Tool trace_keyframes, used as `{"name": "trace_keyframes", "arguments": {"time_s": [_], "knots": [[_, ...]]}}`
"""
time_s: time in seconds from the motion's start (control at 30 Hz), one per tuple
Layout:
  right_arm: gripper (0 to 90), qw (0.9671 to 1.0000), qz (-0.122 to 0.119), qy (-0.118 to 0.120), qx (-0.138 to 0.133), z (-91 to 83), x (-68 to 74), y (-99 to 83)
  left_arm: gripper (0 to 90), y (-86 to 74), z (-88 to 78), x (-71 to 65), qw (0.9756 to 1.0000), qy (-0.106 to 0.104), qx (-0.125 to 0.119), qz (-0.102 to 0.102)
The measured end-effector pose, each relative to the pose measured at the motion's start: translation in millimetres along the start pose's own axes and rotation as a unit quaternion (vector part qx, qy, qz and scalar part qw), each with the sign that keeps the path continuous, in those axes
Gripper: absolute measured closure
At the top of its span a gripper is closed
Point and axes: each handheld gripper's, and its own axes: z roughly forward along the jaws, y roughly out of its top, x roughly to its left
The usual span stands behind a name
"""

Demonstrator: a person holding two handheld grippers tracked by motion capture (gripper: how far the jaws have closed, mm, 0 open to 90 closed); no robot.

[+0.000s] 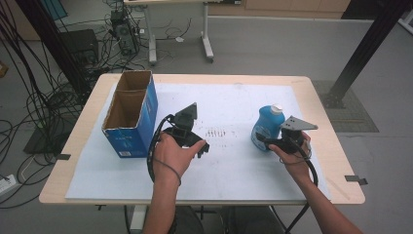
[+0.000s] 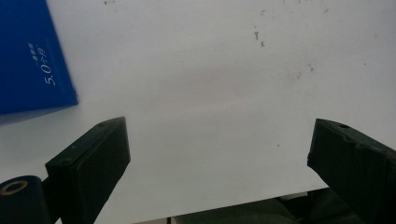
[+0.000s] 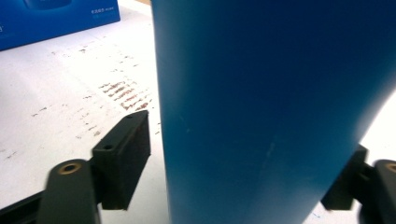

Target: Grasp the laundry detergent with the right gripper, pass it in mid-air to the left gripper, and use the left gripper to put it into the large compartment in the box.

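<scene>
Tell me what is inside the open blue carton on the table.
The blue carton stands open-topped with a divider making two compartments. Bare brown inner walls show; no contents show. The bottom of each compartment is hidden by the walls and shadow.

In my right gripper view the blue bottle [image 3: 261,112] runs past the top and bottom edges, hiding most of my far jaw, so I can't tell whether the pads touch it.

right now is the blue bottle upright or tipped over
Upright: the blue bottle stands on its base on the white sheet, white cap on top.
</scene>
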Motion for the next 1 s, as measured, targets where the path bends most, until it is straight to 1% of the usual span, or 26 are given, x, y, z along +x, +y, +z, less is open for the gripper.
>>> {"name": "trace_keyframes", "arguments": {"time_s": [0.2, 0.23, 0.43, 0.6, 1.0], "knots": [[33.7, 1.0000, -0.001, -0.001, 0.002, 1.5, -0.1, -0.8, 5.9, -0.6, -0.4, 0.7, 1.0000, 0.000, -0.001, -0.003], [36.5, 1.0000, -0.002, -0.003, 0.002, 1.1, -0.9, -0.8, 5.9, -0.5, -0.5, 0.8, 1.0000, 0.001, -0.001, -0.002], [40.2, 1.0000, -0.002, -0.004, 0.003, 1.3, -2.6, -1.2, 5.9, 0.2, -1.0, 0.9, 1.0000, 0.001, -0.001, -0.001], [40.8, 1.0000, -0.001, -0.004, 0.003, 1.4, -2.9, -1.4, 5.9, -0.6, -1.2, 0.4, 1.0000, 0.002, -0.003, -0.004], [41.7, 1.0000, 0.001, -0.005, 0.004, 1.4, -2.6, -1.2, 5.9, 0.5, -1.5, -1.5, 1.0000, 0.001, -0.004, -0.001]]}}
